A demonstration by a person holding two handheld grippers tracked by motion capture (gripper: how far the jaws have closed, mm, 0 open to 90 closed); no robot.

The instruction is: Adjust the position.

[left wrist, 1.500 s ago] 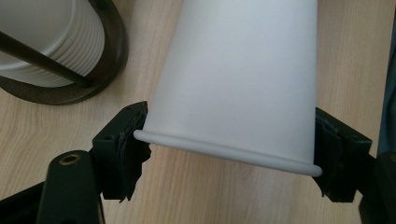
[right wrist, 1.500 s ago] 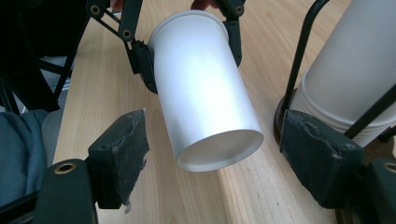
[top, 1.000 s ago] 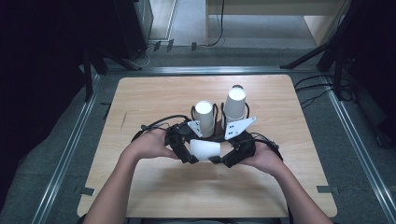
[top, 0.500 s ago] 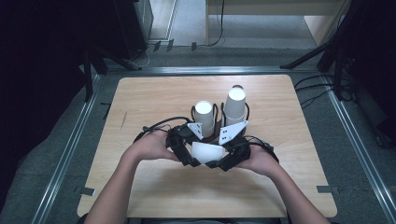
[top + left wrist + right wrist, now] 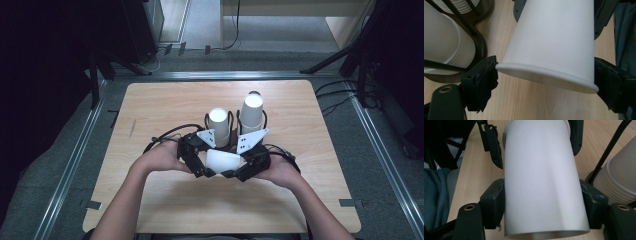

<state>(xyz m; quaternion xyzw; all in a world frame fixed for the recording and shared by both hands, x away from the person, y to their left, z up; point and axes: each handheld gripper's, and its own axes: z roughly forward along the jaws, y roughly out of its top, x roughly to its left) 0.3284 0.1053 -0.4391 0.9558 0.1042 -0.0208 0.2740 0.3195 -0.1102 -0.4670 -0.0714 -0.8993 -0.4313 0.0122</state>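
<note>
Found a white paper cup [image 5: 223, 161] held level just above the table [image 5: 310, 200], near the middle, just near of two cup stacks, and bridged between both grippers. Noted the right gripper [image 5: 542, 202] clamped across the cup's body toward its base, pads [image 5: 495, 202] pressed against both sides, having just closed inward. Noted the left gripper [image 5: 546, 77] at the rim end, jaws spread wide and just eased further apart, with the rolled rim between them and the pads [image 5: 484, 75] at or barely off it; cannot tell whether pressing or free. Judged as a transfer of the cup into the right-hand grip. For sound execution: keep right-hand pressure light enough to spare the thin wall from denting, confirm that hold before drawing the left jaws straight off the rim, and avoid twisting, since a tapered, smooth wall slips readily toward its narrow end. Keep clear of the left stack [image 5: 218, 125] and the taller right stack [image 5: 252, 112] on the far side, each upended inside black wire holders [image 5: 479, 45]. Materials: matte white paper, conical, with a beaded lip; ribbed stack sides from nested rims; rough, worn black padding on the jaws; pale wood-grain tabletop, smooth.
</note>
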